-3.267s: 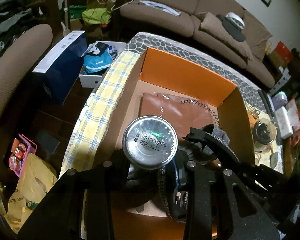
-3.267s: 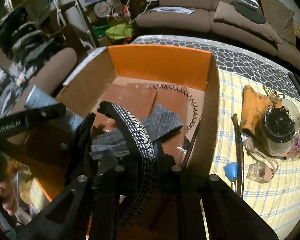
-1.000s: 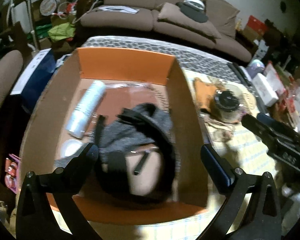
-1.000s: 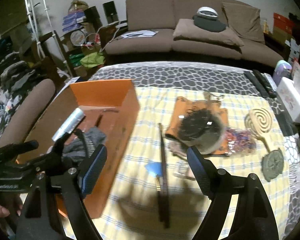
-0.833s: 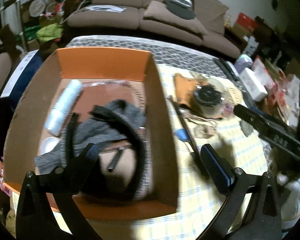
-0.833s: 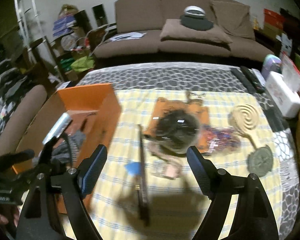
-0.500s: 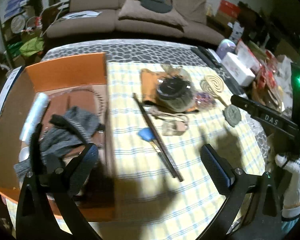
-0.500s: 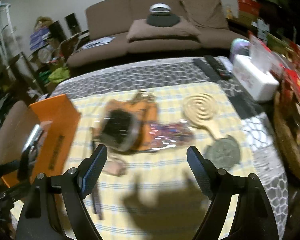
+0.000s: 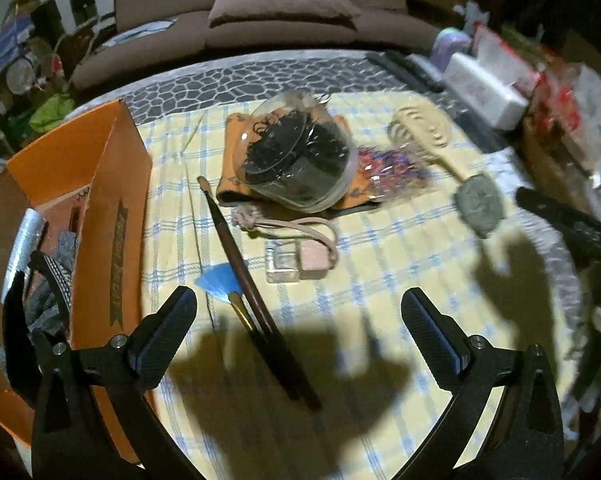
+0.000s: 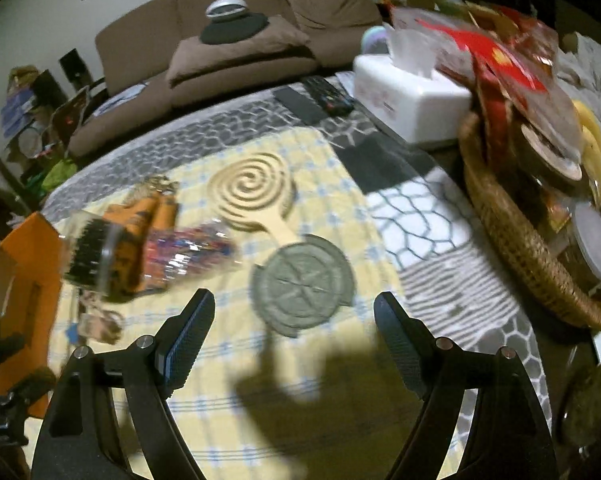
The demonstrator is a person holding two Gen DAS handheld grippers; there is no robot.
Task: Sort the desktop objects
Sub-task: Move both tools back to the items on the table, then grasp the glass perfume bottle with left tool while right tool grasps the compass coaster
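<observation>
Both hand-held grippers swung from the orange box over the round green disc.

Dim room, brown sofa with cushions against a pale wall, cluttered shelves at left.

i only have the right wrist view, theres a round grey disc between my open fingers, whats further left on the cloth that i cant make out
Observer: The left wrist view shows a long dark stick lying on the checked cloth, with a blue-tipped brush beside it.
Operator: and that blurry jar thing
Observer: It is a clear round container of dark contents, resting on an orange pouch.
Operator: is the left gripper holding anything
Observer: No, the left gripper is open and empty above the stick.
Operator: anything in the orange box
Observer: Yes, the orange box holds a silver tube and grey fabric.
</observation>
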